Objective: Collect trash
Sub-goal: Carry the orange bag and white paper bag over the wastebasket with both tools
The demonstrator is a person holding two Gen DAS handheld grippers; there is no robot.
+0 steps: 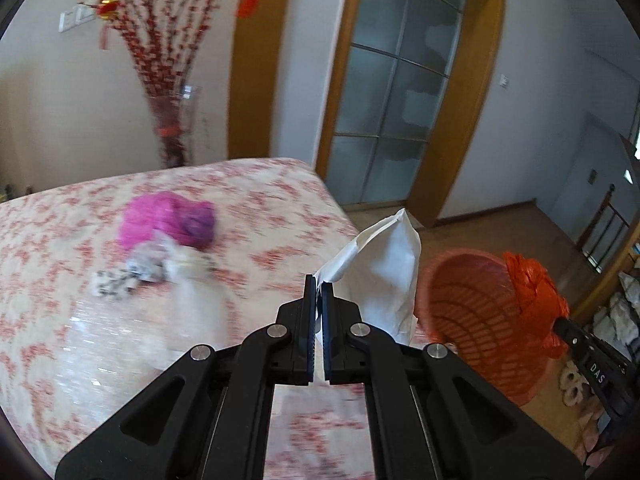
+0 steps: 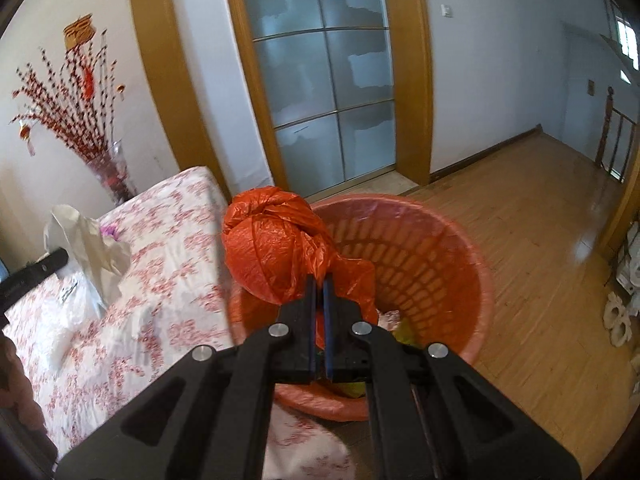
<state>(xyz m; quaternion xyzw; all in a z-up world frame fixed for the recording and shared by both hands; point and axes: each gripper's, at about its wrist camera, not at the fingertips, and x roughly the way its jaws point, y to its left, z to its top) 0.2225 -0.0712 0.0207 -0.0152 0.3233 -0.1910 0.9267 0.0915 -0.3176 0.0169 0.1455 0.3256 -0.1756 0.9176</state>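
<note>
Upright, long axis vertical, white paper bag [image 1: 384, 276] clamped in left hand-held gripper [image 1: 319, 284]; right hand-held gripper [image 2: 319, 280] gripping orange bag [image 2: 272, 248].

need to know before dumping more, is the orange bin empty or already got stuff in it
Not empty: the orange bin shows crumpled scraps at its bottom. How full, cannot tell.

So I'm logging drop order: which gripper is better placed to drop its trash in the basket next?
Right. The right gripper holds the orange bag over the orange basket; the left gripper has its white paper beside it, above the table.
</note>
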